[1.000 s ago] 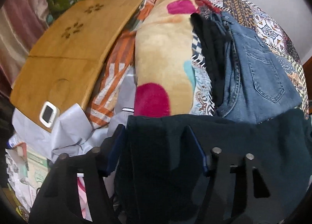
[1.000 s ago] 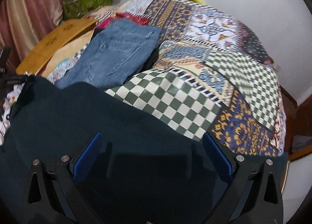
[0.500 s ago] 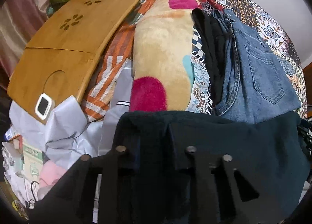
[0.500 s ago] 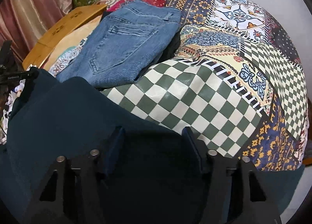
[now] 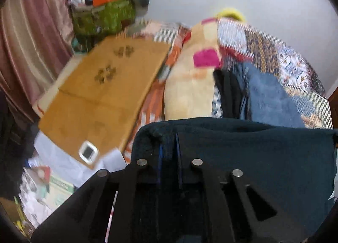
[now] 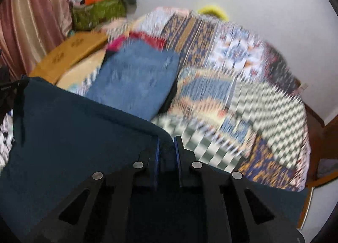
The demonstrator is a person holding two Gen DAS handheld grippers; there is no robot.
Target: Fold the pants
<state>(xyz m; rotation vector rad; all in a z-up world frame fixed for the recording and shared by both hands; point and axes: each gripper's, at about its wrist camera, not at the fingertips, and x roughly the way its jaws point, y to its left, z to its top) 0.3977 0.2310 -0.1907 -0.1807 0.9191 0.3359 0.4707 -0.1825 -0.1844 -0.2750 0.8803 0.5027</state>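
Bed bkgd | both tongs angled down, clamping pants

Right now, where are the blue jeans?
The blue jeans lie on the patchwork bedspread, just beyond the dark pants, beside the spotted cream blanket.

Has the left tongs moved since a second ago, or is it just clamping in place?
Yes. The left tongs, shut on the dark pants, has lifted: the wooden board now sits smaller and farther below in the left wrist view.
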